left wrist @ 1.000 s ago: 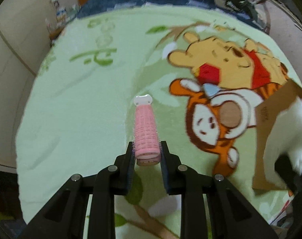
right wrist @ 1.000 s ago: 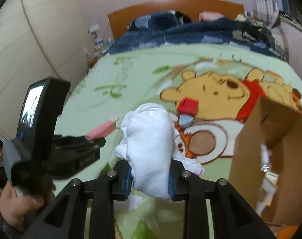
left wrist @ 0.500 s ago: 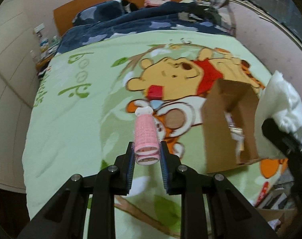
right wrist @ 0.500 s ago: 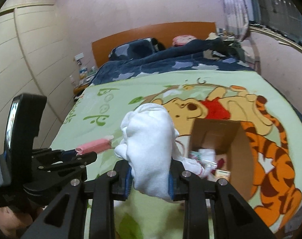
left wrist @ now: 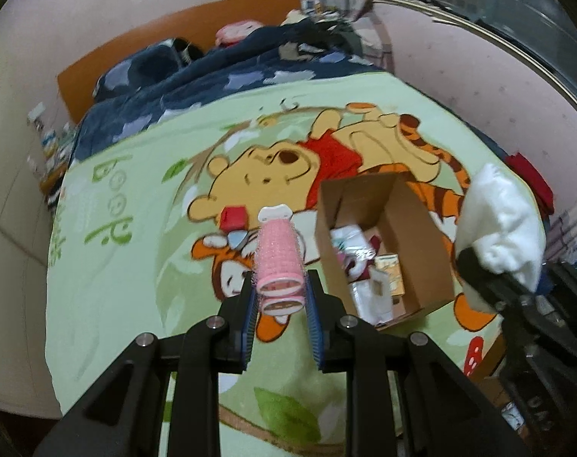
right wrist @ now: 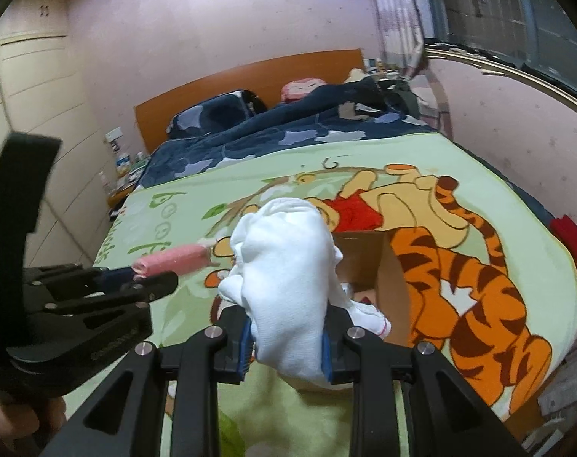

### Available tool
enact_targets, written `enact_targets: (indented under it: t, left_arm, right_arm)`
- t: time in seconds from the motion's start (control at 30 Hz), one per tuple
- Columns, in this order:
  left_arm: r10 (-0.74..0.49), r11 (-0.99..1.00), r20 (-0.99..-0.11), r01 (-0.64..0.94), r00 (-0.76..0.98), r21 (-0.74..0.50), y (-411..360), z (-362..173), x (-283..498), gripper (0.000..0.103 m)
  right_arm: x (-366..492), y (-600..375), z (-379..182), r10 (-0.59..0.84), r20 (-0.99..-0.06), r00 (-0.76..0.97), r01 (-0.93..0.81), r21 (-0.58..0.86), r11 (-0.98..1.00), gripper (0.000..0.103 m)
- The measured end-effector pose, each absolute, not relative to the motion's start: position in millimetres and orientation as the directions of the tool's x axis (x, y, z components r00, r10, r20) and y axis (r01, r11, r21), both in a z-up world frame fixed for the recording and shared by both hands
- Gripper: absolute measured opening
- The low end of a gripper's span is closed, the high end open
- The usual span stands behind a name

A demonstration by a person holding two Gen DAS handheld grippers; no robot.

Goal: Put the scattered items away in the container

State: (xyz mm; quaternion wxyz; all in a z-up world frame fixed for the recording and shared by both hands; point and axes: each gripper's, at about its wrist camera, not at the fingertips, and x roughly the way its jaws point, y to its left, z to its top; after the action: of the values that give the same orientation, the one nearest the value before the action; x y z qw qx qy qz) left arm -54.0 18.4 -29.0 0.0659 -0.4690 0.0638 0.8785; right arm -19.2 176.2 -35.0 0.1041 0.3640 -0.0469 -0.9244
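- Left gripper: jaws closed tight on a pink hair roller, held by its near open end. The roller sticks out forward along the fingers, its white cap at the far tip.
- Right gripper: jaws clamped on a bundle of white cloth, which bulges up above the fingers. One loose corner hangs off to the right.
- In the right wrist view the left gripper and its roller show at left, raised above the blanket; part of a hand grips it at the lower left edge.
- Green cartoon-print blanket spreads under both tools.
- Cardboard box stands open on the blanket, just right of the roller's line and left of the cloth bundle. Inside it: packets and white wrapped items, too jumbled to name.
- A red block and a small blue-grey piece lie touching on the blanket, left of the box.
- Beyond: dark blue quilt, then a wooden headboard against a pink wall.
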Motion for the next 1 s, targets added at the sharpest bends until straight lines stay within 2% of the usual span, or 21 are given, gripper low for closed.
enact_targets:
  t: [0.37, 1.0]
  left_arm:
    - [0.080, -0.960, -0.812, -0.264, -0.579, 0.094, 59, -15, -55, 0.024]
    - [0.074, -0.957, -0.817, -0.272, -0.571, 0.103, 70, -21, -62, 0.024]
  right_arm:
    - [-11, 204, -25, -0.168, -0.646, -0.745, 0.081, 0.163, -0.983, 0.027]
    - [-11, 211, -23, -0.151, -0.647, -0.748, 0.059, 0.161, -0.985, 0.027]
